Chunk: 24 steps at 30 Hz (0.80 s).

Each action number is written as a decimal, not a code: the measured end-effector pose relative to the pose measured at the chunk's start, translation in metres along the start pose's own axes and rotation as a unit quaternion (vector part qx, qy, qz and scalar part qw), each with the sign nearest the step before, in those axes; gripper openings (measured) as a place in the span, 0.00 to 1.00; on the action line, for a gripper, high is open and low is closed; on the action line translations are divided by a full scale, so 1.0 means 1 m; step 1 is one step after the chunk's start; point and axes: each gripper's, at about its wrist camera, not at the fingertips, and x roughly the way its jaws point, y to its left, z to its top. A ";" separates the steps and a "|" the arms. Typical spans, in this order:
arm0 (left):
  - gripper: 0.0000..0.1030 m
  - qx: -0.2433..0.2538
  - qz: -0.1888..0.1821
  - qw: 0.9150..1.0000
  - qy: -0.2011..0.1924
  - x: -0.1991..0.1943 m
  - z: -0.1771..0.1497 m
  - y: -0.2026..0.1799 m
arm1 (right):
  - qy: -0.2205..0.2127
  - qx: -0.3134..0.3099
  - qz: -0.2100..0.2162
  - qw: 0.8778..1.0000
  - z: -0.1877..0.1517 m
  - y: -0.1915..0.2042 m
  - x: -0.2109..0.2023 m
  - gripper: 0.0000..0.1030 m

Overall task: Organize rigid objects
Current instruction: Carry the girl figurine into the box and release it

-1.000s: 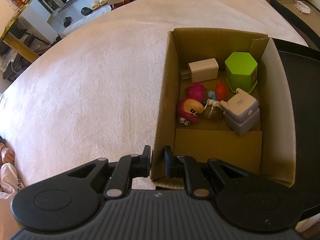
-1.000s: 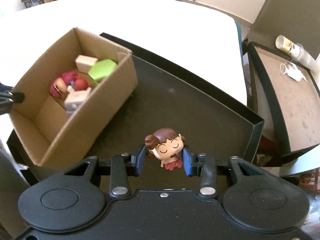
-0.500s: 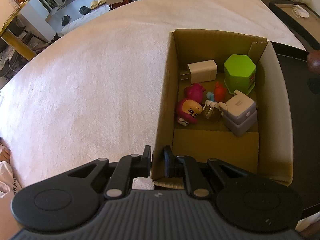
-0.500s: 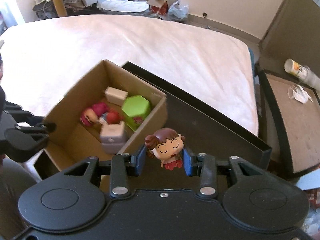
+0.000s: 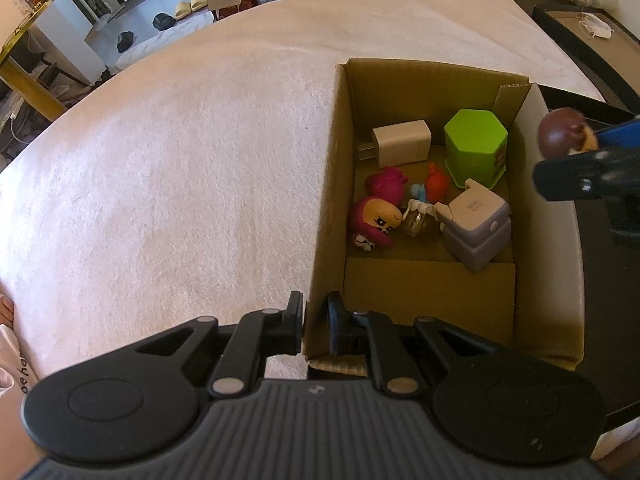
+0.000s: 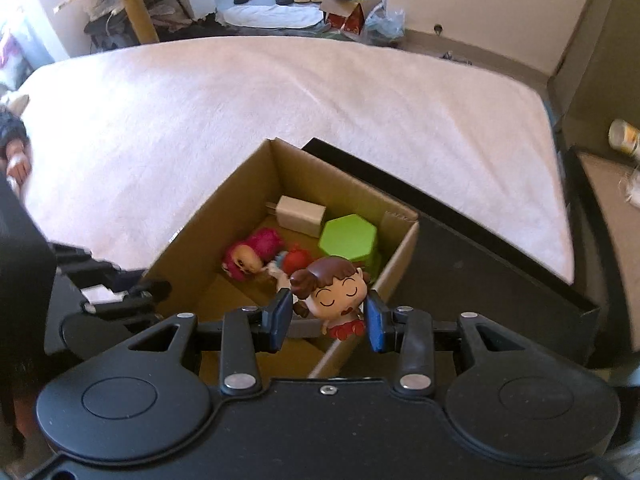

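Note:
An open cardboard box holds a white charger, a green hexagonal tub, a pink-haired figurine, a red toy and a grey cube gadget. My left gripper is shut on the box's near left wall. My right gripper is shut on a brown-haired doll figurine and holds it above the box's right wall. In the left wrist view the right gripper and the doll's head show at the right edge.
The box sits at the edge of a white fluffy bedspread, partly on a black tray. A side table with a cup and a mask stands at the far right. Floor clutter lies beyond the bed.
My right gripper carried the doll from over the black tray leftward to above the box's right wall. The left gripper kept its hold on the box wall.

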 end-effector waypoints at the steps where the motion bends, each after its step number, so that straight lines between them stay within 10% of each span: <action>1: 0.11 -0.001 0.000 1.000 0.000 0.000 0.000 0.000 | 0.002 0.007 0.003 1.000 0.000 0.000 0.003 0.37; 24: 0.11 -0.004 -0.007 1.000 0.001 0.002 -0.001 0.004 | 0.023 0.059 0.021 0.998 -0.006 0.017 0.048 0.38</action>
